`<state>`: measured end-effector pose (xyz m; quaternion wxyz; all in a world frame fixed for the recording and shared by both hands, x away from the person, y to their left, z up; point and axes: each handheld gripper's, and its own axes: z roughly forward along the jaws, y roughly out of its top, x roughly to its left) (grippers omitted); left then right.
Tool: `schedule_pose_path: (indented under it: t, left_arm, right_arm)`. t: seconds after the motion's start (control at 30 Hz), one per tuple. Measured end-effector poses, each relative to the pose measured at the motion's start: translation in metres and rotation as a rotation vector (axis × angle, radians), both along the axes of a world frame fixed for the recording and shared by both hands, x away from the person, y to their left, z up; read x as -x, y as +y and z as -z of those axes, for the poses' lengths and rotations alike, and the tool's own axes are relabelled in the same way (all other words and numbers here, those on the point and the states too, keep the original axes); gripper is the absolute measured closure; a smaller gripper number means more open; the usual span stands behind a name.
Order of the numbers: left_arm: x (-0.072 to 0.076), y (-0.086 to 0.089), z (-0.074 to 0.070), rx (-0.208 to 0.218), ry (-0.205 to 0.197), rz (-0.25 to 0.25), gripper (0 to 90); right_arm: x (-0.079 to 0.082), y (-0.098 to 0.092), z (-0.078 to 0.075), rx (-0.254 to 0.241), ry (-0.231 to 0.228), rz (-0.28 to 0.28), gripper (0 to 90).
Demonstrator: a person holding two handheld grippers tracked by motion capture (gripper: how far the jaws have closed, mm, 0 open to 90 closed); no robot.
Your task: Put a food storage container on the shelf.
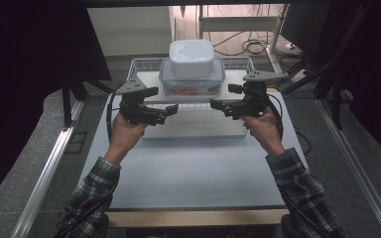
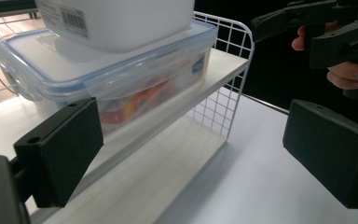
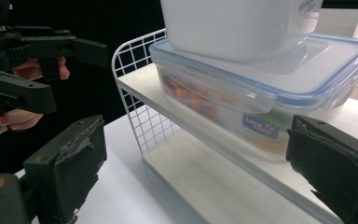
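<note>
From the high view, you've got both tools up in front of the white wire-sided shelf rack [image 1: 141, 67] at the far side of the pale grey counter [image 1: 193, 168]: your left tool [image 1: 171, 110] and your right tool [image 1: 216, 105] point at each other, well short of touching, just ahead of the rack's upper board. On that board sits the clear rectangular plastic food box with the blue-rimmed clip lid [image 1: 192, 82], and the white opaque plastic tub [image 1: 192, 58] is stacked on top of it. Over to the left gripper view: your left tool [image 2: 191, 154] is spread wide, holding nothing, with the food box [image 2: 135, 93] up and to the left, colourful contents showing through its wall, the tub [image 2: 121, 23] on its lid. Across the gap you can see your other hand. Now the right gripper view: your right tool [image 3: 196, 172] is also wide open and empty, the food box [image 3: 242, 107] straight ahead, its clip flap facing you. It looks like the approach stage, nothing gripped yet. Next you'd likely bring both tools in level on the box's short ends and close together, mindful that the tub could slide.
</note>
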<state>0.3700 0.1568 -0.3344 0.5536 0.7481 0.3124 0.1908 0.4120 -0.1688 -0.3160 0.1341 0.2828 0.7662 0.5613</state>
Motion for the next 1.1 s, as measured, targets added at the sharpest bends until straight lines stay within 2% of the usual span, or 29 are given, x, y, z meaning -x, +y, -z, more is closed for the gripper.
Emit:
schedule_pose_path:
  t: [0.37,0.77,1.1]
  left_arm:
    - [0.009,-0.007,0.016,-0.031,0.004,0.023,4.7]
    - [0.016,-0.005,0.035,-0.026,0.021,0.02,4.4]
    - [0.025,0.002,0.051,-0.012,0.044,-0.003,4.8]
  right_arm:
    - [0.009,-0.001,0.007,0.023,-0.013,-0.012,1.6]
    - [0.016,-0.004,0.022,0.029,-0.01,-0.016,0.6]
    - [0.021,-0.007,0.042,0.037,0.0,-0.012,0.6]
